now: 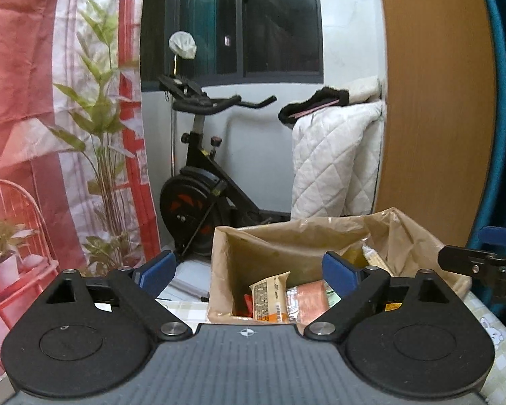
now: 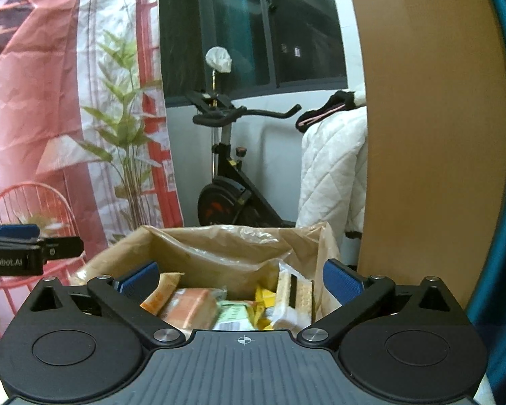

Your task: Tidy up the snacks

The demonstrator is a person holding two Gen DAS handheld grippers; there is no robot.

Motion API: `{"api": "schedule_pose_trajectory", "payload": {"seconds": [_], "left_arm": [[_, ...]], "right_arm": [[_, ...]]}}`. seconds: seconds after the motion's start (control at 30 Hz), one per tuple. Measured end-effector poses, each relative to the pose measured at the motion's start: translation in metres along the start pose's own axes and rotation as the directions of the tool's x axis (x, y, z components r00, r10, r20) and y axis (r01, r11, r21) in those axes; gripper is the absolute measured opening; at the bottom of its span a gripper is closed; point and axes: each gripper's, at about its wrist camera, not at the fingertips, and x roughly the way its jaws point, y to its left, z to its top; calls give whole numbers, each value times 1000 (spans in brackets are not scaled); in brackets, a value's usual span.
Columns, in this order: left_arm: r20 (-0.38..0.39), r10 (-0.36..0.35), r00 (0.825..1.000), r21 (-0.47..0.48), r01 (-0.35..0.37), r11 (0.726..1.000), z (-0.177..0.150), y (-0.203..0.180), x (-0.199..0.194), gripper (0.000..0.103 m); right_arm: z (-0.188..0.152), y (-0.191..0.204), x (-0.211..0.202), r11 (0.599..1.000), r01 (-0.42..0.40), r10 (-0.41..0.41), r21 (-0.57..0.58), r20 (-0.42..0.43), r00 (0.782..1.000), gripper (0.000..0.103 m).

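A brown paper bag (image 1: 263, 246) stands open on the table, also in the right wrist view (image 2: 219, 243). It holds several snack packs: a tan pack (image 1: 270, 293) and an orange pack (image 1: 310, 300); the right wrist view shows an orange pack (image 2: 192, 307), a green-white pack (image 2: 234, 317), yellow packs (image 2: 264, 298) and a cracker pack (image 2: 293, 300). My left gripper (image 1: 249, 268) is open and empty, just before the bag's left side. My right gripper (image 2: 241, 278) is open and empty over the bag's near rim. Each gripper shows in the other's view, the right (image 1: 482, 263) and the left (image 2: 23, 249).
A checked tablecloth (image 1: 499, 351) covers the table. Behind it stand an exercise bike (image 1: 199, 182), a printed red curtain (image 1: 50, 118), a white quilted cover (image 1: 334, 158) and a wooden panel (image 1: 435, 101) at the right.
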Motion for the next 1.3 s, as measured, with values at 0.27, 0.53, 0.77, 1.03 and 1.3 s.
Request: {"api": "schedule_pose_trajectory", "payload": {"seconds": [0.27, 0.53, 0.77, 1.03, 1.3], "left_arm": [[25, 53, 998, -6, -53, 999, 1, -8, -32, 97], [31, 80, 996, -22, -79, 997, -4, -15, -52, 97], [16, 87, 996, -38, -86, 996, -8, -15, -59, 97], [-2, 104, 995, -34, -104, 994, -12, -16, -61, 97], [-13, 117, 993, -39, -118, 992, -14, -15, -61, 97]], "right_arm": [[0, 0, -33, 999, -2, 1, 53, 29, 1000, 102], [-8, 0, -52, 997, 28, -29, 68, 9, 1000, 102], [-17, 6, -60, 997, 52, -52, 58, -2, 999, 102], [-21, 13, -57, 997, 60, -59, 45, -22, 998, 102], [-21, 16, -56, 998, 62, -62, 24, -31, 998, 102]]}}
